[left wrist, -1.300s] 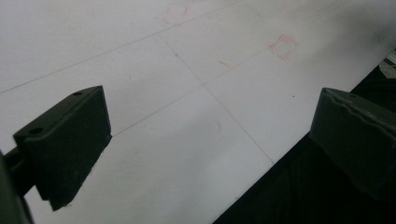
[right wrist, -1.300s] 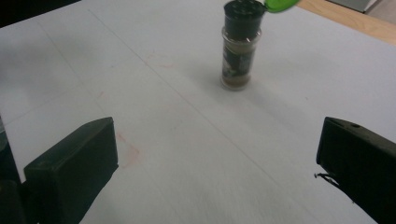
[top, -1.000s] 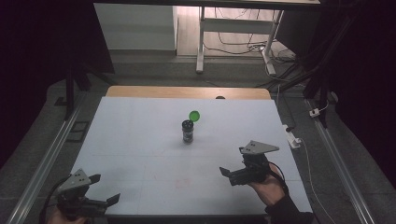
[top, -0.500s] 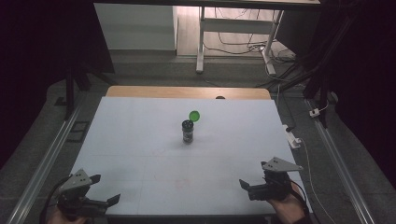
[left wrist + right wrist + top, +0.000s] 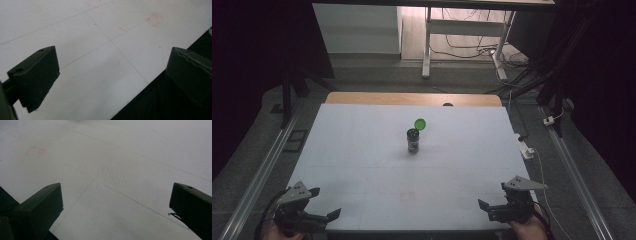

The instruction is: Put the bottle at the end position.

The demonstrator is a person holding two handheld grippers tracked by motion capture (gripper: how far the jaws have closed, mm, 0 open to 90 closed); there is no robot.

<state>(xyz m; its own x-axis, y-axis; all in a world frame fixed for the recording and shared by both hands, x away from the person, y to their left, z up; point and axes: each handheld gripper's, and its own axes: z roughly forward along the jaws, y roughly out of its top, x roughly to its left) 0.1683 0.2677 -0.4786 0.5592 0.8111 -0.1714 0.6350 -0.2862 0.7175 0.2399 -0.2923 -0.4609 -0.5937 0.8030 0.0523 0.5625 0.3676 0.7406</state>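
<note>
**Dark jar, mid-table**

Small dark jar (image 5: 413, 140) stood upright at the white table's (image 5: 362, 150) centre, green lid (image 5: 420, 123) just behind it. My left gripper (image 5: 323, 203) and right gripper (image 5: 484, 211) hung over the near corners, jaws wide apart, empty.

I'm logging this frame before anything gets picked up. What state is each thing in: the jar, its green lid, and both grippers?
Small dark jar: upright near the table's middle, uncapped, touched by neither gripper.
Green lid: off the jar, just behind it on the table.
Left gripper: open, holding nothing, at the near left edge.
Right gripper: open, holding nothing, at the near right edge.
</note>
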